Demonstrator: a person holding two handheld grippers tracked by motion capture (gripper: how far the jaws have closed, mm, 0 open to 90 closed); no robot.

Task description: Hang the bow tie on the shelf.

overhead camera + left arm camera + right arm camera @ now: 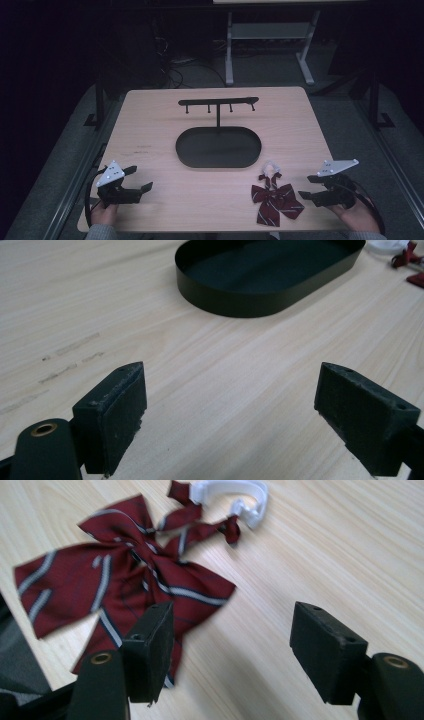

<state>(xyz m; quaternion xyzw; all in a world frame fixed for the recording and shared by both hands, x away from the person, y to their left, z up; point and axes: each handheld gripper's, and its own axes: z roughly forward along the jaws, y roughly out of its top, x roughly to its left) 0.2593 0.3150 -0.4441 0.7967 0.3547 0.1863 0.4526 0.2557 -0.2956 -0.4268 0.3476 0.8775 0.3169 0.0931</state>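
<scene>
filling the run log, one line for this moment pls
left hand-held gripper: open, idle | right hand-held gripper: open beside bow tie | hanger stand: bare

Bare table (165, 185) lies open between both hands; the black tray (218, 147) and hook rack (218, 102) block the middle.

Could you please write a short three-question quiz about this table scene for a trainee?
1. True or false: the right gripper is shut on the bow tie.
2. Which gripper is nearer to the bow tie? A) left B) right
3. What stands behind the black oval tray?

Key:
1. False; its jaws are open, with nothing gripped.
2. B; the left gripper is at the table's other side.
3. A black hook rack.
</scene>
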